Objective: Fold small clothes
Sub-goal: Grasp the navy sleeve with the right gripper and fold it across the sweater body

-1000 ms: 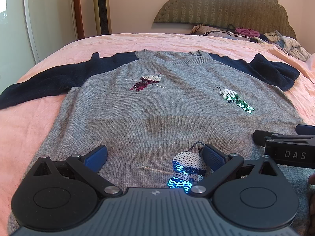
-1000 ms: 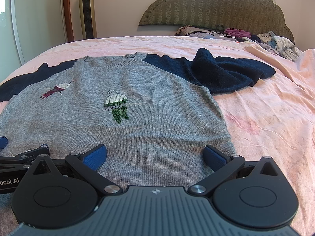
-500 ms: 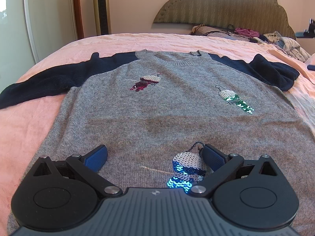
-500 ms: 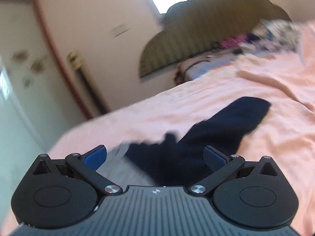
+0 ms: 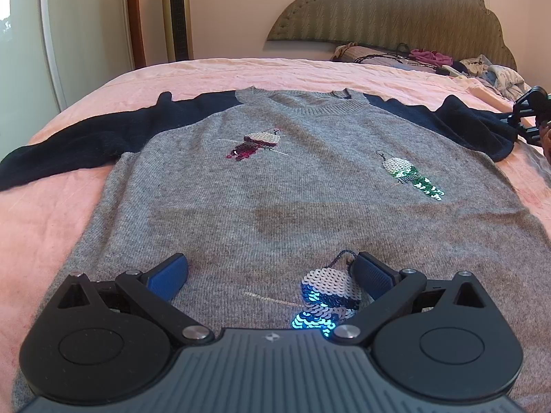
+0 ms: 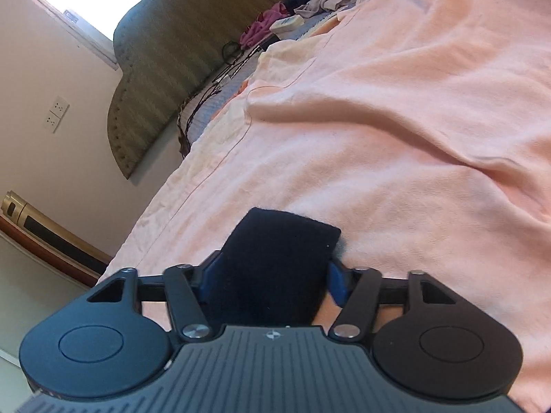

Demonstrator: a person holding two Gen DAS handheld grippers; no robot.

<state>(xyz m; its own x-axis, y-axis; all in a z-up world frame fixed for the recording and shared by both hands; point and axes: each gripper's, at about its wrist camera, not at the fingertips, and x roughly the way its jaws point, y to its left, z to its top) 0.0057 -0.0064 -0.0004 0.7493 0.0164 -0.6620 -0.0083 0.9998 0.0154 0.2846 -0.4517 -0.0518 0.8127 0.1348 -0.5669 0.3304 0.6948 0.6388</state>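
Note:
A grey knit sweater (image 5: 275, 189) with navy sleeves and sequin birds lies flat, front up, on the pink bed. My left gripper (image 5: 270, 272) stands open low over the hem, and a blue sequin bird (image 5: 327, 299) lies by its right pad. The left sleeve (image 5: 86, 137) stretches out to the left. The right sleeve (image 5: 475, 127) lies bunched at the right, and my right gripper (image 5: 530, 113) is at its end. In the right wrist view that gripper (image 6: 272, 275), rolled to one side, is closing, its pads pressed on the navy sleeve cuff (image 6: 275, 241).
The pink bedsheet (image 6: 396, 137) lies in soft ridges to the right of the sweater. A padded headboard (image 5: 396, 10) and a pile of clothes (image 5: 489, 69) are at the far end. A tower fan (image 5: 177, 13) and a white wardrobe door (image 5: 86, 27) stand at the back left.
My right gripper swung from the sweater's hem to the end of the right sleeve, rolled over, and went from wide open to closed on the cuff. The left gripper stayed put.

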